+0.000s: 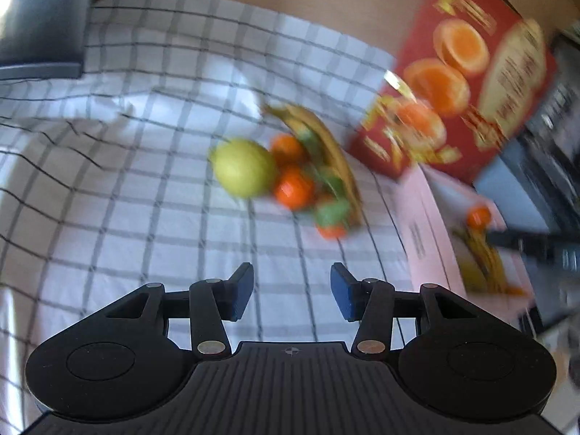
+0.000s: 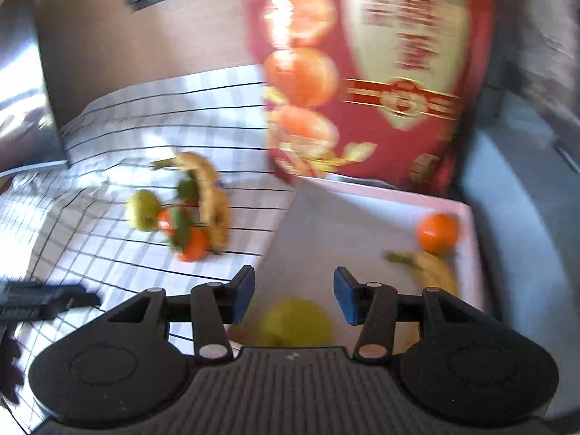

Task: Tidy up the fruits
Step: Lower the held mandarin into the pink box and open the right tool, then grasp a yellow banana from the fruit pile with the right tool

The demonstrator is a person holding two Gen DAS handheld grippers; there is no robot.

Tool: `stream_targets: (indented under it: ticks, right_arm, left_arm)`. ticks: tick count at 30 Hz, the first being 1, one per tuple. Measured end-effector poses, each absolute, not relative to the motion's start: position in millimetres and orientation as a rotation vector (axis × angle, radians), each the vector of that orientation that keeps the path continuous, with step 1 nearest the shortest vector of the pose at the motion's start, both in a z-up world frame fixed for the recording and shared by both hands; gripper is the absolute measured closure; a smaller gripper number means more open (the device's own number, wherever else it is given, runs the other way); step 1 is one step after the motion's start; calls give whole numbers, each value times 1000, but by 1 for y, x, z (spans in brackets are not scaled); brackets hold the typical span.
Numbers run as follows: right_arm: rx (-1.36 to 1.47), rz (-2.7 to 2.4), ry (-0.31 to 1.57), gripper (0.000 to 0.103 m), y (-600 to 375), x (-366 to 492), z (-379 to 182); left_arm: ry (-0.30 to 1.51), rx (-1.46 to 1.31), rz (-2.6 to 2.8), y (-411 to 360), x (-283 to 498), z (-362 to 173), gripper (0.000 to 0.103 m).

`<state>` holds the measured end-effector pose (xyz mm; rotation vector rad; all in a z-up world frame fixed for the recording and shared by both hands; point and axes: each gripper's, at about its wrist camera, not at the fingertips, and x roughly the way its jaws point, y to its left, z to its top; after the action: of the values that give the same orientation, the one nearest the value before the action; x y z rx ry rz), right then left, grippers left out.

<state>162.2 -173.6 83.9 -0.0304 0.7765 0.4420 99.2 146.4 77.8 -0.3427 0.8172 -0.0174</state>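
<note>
Left tongs (image 1: 291, 291), right tongs (image 2: 293, 295): both released | cloth (image 1: 145, 195): 1 pear (image 1: 244, 167), 3 oranges (image 1: 293, 186), bananas (image 1: 333, 152) | box (image 2: 362, 214): 1 orange (image 2: 436, 232)

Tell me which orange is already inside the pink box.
The lone orange in the pink box, at its far right corner beside a banana. The other oranges sit on the checked cloth with leaves attached.

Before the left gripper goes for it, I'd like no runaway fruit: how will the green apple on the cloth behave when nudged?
The green apple looks round and smooth, so it would probably roll. Oranges crowd one side, likely blocking that way. The rumpled checked cloth may slow it.
</note>
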Motion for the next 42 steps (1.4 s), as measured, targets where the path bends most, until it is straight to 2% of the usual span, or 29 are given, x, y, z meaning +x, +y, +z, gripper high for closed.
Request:
stream_targets:
  ticks: [7, 16, 23, 25, 29, 35, 42]
  right_arm:
    - [-67, 597, 759, 55, -102, 197, 93]
    - [-72, 619, 965, 57, -34, 309, 46]
    - [-111, 615, 1077, 59, -5, 344, 15]
    - [-135, 614, 1088, 65, 2, 345, 9]
    - [-91, 602, 1096, 67, -2, 339, 15]
    - [25, 619, 1099, 67, -29, 317, 49]
    - [19, 711, 1003, 67, -59, 243, 83]
  left_arm:
    - [808, -402, -7, 179, 103, 83, 51]
    - [827, -426, -21, 224, 86, 70, 51]
    - [829, -455, -3, 244, 86, 62, 51]
    - [831, -458, 6, 246, 86, 61, 51]
    - [828, -455, 9, 244, 86, 62, 51]
    - [826, -437, -19, 223, 87, 66, 51]
    - [824, -409, -47, 190, 79, 69, 52]
